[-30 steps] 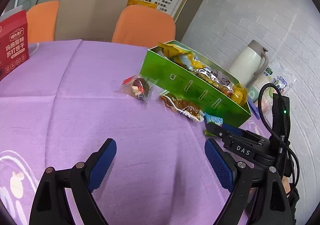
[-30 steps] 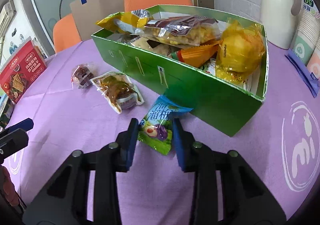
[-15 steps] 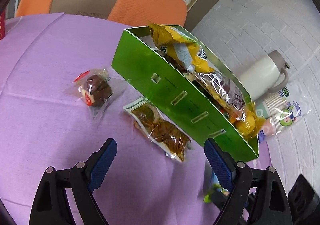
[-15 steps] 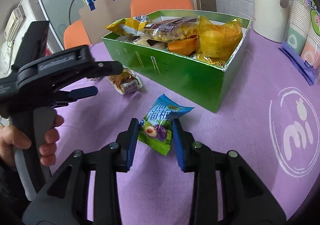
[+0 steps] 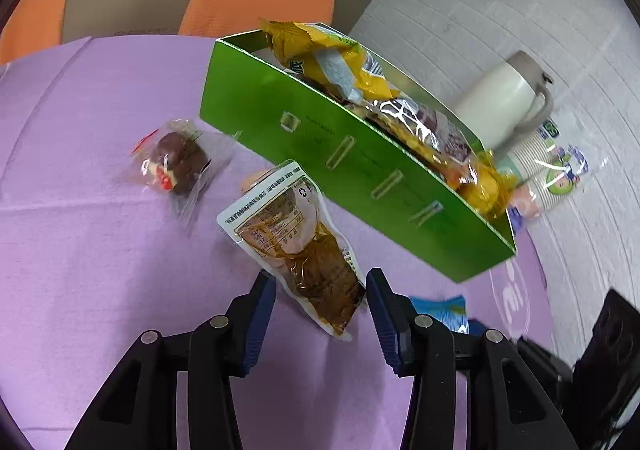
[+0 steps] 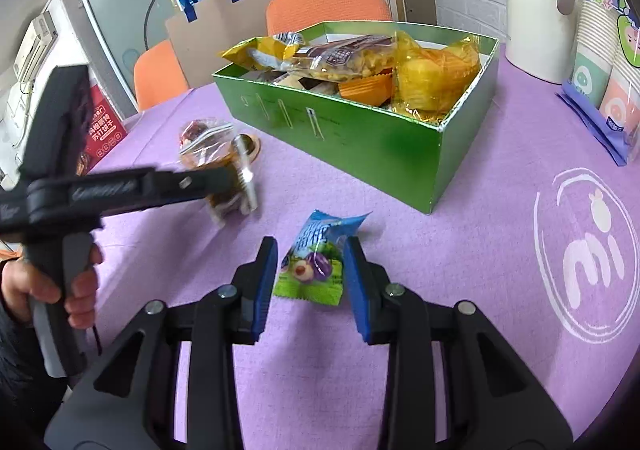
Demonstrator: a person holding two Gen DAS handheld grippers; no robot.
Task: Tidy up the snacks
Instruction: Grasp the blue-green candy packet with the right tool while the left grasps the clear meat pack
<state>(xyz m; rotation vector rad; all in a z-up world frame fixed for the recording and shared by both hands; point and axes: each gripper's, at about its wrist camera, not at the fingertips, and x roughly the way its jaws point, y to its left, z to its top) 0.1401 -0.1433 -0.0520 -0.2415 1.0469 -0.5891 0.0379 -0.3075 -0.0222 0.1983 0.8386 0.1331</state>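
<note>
Chocolate snack: lies in its clear wrapper on the purple tablecloth, left of the box, not yet collected.
Brown pouch: sits between the jaws of the left gripper, which are closing on its lower end; the pouch looks tilted up off the cloth.
Green box: already crowded with yellow and clear packets; most sorting looks done.
Blue plum candy: clamped between the right gripper's blue pads, near the box's corner, not yet inside.
Remaining: judging by what lies outside, three snacks have to go into the box.
</note>
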